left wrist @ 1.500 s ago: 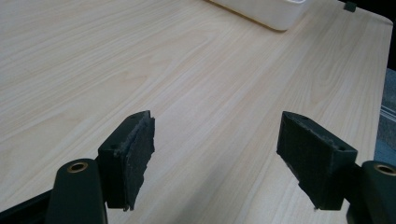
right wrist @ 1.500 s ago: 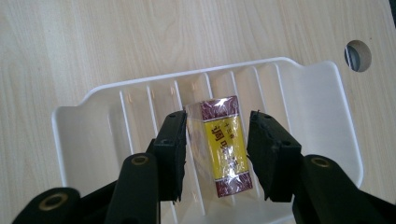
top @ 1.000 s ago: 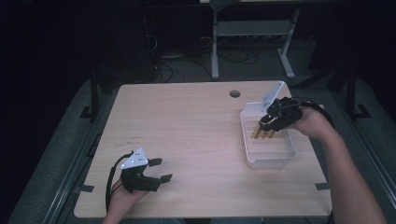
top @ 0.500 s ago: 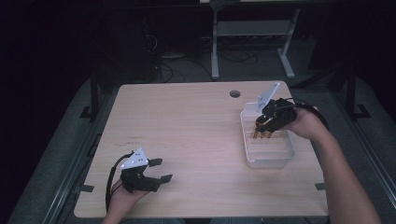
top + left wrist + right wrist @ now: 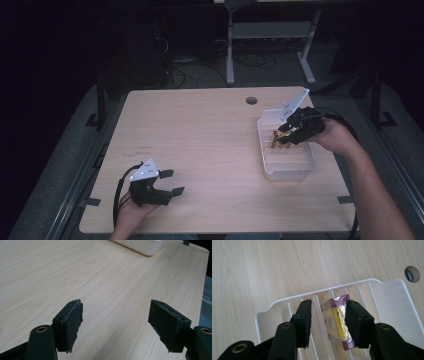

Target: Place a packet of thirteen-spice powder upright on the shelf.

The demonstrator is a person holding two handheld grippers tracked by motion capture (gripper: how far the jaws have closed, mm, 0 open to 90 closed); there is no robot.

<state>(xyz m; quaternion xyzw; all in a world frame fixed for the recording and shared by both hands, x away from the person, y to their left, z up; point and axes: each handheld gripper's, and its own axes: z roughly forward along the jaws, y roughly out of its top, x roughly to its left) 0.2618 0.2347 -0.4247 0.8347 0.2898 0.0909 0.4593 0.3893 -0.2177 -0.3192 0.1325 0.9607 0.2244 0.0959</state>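
My right gripper (image 5: 327, 320) hangs over the white tray (image 5: 270, 167) near the desk's (image 5: 210, 135) right edge, and its fingers have just been opening. Between them lies a small wrapped box (image 5: 337, 322), yellow with maroon ends. It rests on the tray's ribbed floor, close against the right finger (image 5: 355, 322), while a clear gap separates it from the left finger, so nothing is clamped. I cannot read any print on the box. The tray's rim curves just beyond the fingertips, and past it is bare wood up to a round cable hole (image 5: 412, 274). My left gripper (image 5: 167, 182) sits near the desk's front edge, its fingers (image 5: 71, 325) spread wide on nothing, with open desk ahead of them.
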